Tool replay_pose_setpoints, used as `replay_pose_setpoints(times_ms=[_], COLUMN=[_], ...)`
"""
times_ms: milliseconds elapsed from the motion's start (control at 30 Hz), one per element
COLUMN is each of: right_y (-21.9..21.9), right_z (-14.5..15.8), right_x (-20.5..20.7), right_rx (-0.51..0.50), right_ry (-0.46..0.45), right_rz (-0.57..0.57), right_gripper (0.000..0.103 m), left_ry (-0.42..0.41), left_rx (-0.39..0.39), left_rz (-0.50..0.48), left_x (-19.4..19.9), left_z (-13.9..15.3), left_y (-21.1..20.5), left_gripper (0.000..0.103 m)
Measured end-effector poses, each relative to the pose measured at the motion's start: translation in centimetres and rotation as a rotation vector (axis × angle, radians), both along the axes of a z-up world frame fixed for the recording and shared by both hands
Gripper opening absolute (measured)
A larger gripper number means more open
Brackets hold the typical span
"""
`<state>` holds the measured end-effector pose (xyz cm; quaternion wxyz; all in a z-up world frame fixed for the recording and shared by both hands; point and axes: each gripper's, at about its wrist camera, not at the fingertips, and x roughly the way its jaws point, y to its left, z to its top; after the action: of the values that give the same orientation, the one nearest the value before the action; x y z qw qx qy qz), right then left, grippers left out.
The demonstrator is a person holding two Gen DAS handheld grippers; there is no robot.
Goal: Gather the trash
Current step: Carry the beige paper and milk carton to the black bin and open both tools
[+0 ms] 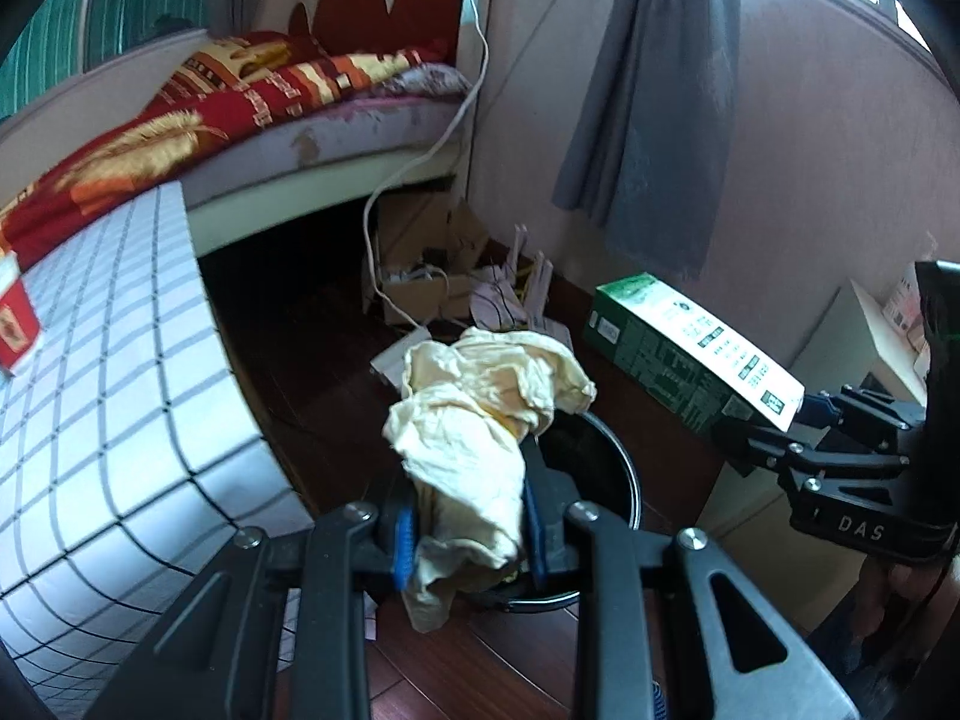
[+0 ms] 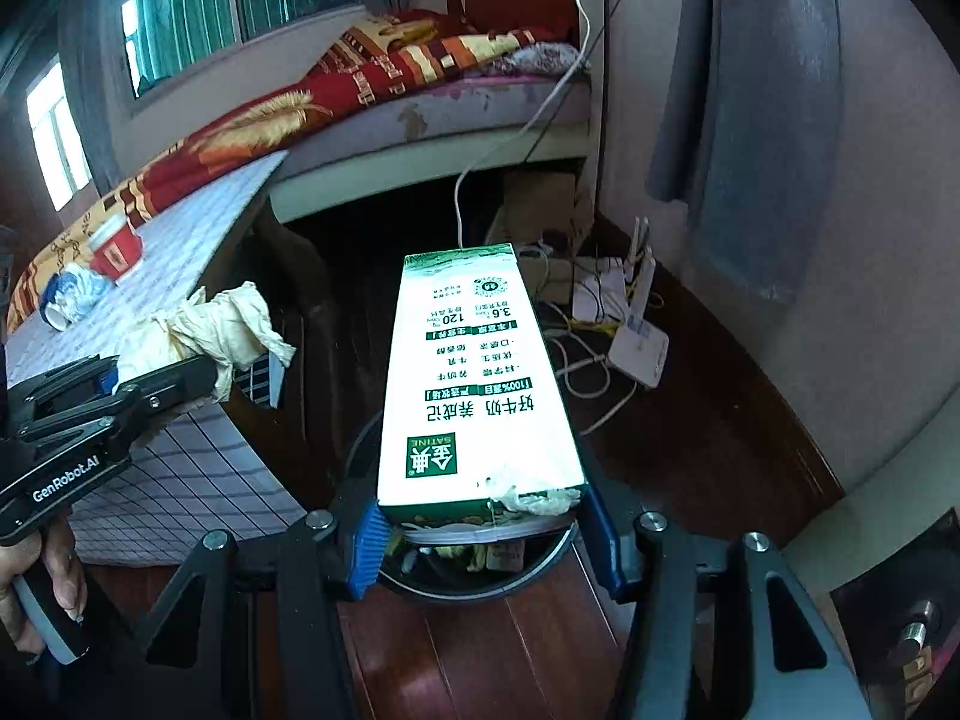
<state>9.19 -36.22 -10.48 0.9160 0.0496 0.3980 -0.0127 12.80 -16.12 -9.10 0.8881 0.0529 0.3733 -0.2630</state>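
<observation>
Clamped between the blue pads of the left gripper point(image 1: 471, 540), a crumpled wad of cream-yellow tissue paper point(image 1: 474, 420) fills the lower middle of the left wrist view. It looks soft, nearly weightless and easily squashed, so the pinch across its thick middle should hold, though loose folds hanging below the pads could tear or catch. It hangs just above the rim of a round black waste bin point(image 1: 624, 480) standing on dark red-brown wooden floorboards point(image 1: 480, 672).

Lower centre of the right wrist view, the right gripper point(image 2: 480, 531) has its jaws closed on the near end of a long white-and-green milk carton point(image 2: 474, 372). The board is stiff and flat-sided, probably smooth and a little slippery, likely light if empty; gripping across the two narrow sides suits it. A scrap of torn paper clings to its near edge, and the bin, already holding scraps, sits directly beneath.

At left in both views stands a table under a white cloth with a dark grid point(image 1: 120, 360), bearing a red paper cup point(image 2: 117, 249). Beyond lie a bed with a red patterned quilt point(image 1: 240, 96), a hanging grey cloth point(image 1: 660, 120) at upper right, and white cables on the floor.
</observation>
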Motion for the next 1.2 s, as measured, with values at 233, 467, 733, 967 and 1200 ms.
replay_pose_setpoints(times_ms=[233, 467, 733, 967, 1200], right_y=[-0.3, -0.1, 0.6, 1.2, -0.3], right_z=[-3.1, -5.9, -9.9, -12.3, -14.2], right_x=[0.6, 2.0, 3.5, 4.2, 5.6], right_rx=[-0.009, -0.023, -0.035, -0.035, -0.191], right_ry=[0.067, 0.126, 0.201, 0.251, 0.263], right_rz=[0.029, 0.074, 0.123, 0.152, 0.039], right_gripper=[0.057, 0.057, 0.057, 0.057, 0.103], left_ry=[0.061, 0.124, 0.199, 0.237, 0.259], left_rx=[0.036, 0.058, 0.093, 0.095, 0.149], left_rz=[-0.014, -0.022, -0.058, -0.09, -0.004], left_x=[1.1, 2.4, 3.7, 4.3, 5.2], left_z=[-3.1, -5.8, -9.0, -10.8, -13.2], left_y=[-1.5, -2.0, -2.5, -3.2, -2.5], left_gripper=[0.029, 0.029, 0.029, 0.032, 0.096])
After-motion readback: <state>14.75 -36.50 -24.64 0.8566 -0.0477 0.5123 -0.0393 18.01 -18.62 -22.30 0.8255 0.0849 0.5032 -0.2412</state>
